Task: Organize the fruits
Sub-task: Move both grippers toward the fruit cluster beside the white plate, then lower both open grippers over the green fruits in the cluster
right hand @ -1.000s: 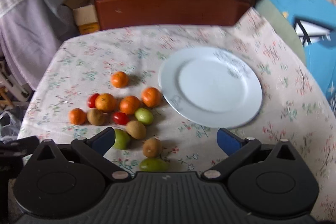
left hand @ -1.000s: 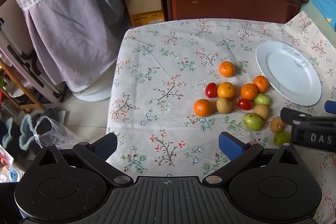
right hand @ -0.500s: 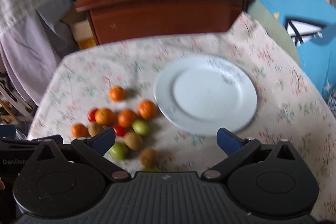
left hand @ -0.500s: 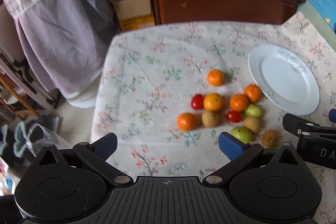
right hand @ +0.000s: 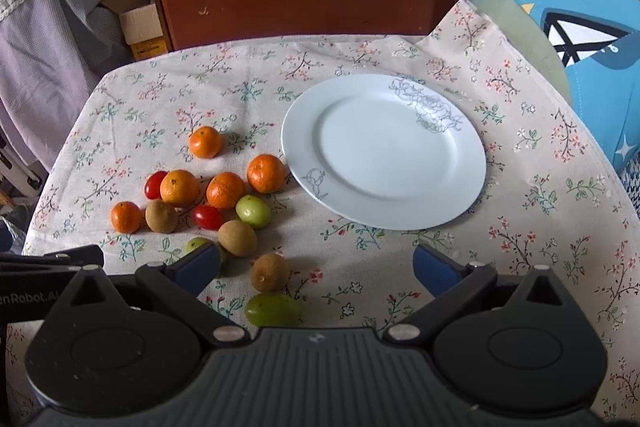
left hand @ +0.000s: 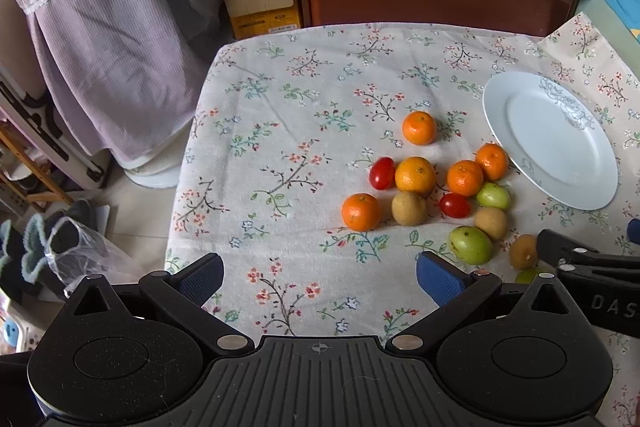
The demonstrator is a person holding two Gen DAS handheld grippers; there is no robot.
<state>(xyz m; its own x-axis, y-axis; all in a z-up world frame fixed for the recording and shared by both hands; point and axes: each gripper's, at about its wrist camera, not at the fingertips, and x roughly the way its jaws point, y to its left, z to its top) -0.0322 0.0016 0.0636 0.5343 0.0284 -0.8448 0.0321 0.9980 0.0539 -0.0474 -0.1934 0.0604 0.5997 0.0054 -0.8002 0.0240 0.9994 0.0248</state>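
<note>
1. Right gripper (right hand: pixel 316 267) spread wide, holding nothing; left gripper (left hand: pixel 318 277) likewise.
2. Kiwi (right hand: pixel 270 272) sits on the bench, near the plate (right hand: pixel 472 195).
3. Likely soft, light: pinch mid-body, gently.

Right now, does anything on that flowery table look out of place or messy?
Only the fruit: oranges, red tomatoes, brown kiwis and green fruits lie loose on the tablecloth beside a bare white plate. Nothing looks spilled or broken.

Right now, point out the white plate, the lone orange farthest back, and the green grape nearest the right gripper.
white plate (right hand: pixel 460 195), right wrist view, near rim.
lone orange (right hand: pixel 205 142), right wrist view, centre.
green grape (right hand: pixel 273 309), right wrist view, middle.
</note>
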